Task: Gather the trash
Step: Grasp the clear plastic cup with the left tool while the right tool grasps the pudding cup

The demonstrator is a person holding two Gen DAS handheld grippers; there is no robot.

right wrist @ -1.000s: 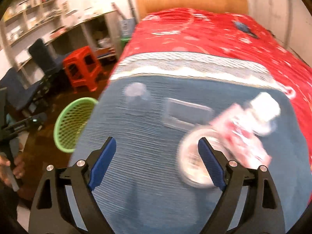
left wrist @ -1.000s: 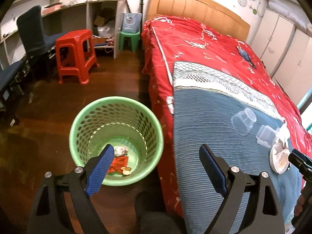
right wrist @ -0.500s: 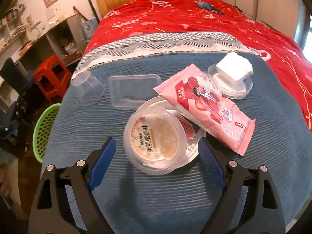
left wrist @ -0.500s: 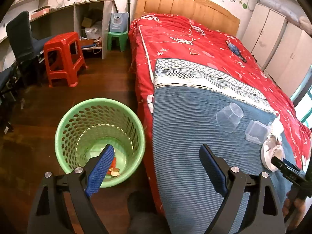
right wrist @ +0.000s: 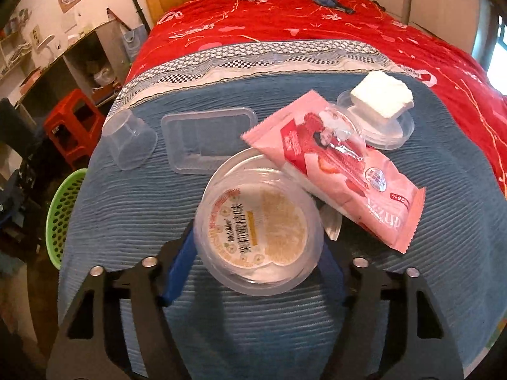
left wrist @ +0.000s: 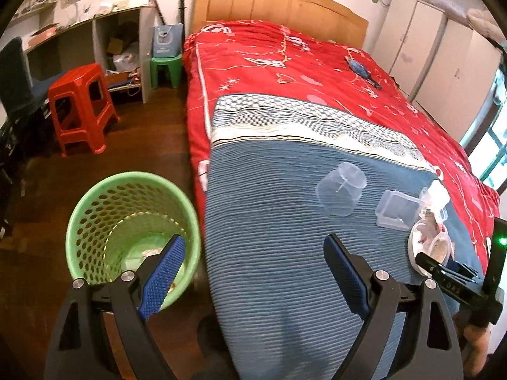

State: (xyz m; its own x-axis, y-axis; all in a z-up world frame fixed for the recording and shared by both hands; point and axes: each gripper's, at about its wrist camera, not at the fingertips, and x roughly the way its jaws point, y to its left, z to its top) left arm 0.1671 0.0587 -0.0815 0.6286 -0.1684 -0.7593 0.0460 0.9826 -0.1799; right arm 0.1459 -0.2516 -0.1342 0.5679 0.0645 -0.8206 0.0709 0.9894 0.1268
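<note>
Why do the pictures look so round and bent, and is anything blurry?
Both views come through fisheye lenses, so the bed edges bulge and the corners go black. Left view is sharp, with window glare at the right. Right view: the tub is slightly soft, as are the fingers closing around it.

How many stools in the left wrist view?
2. A red stool stands on the floor left of the bed; a smaller green stool sits further back by the shelves. The desk clutter may hide others.

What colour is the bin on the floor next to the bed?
Green, with holes all over: the laundry-style basket shows best in the left wrist view.
</note>
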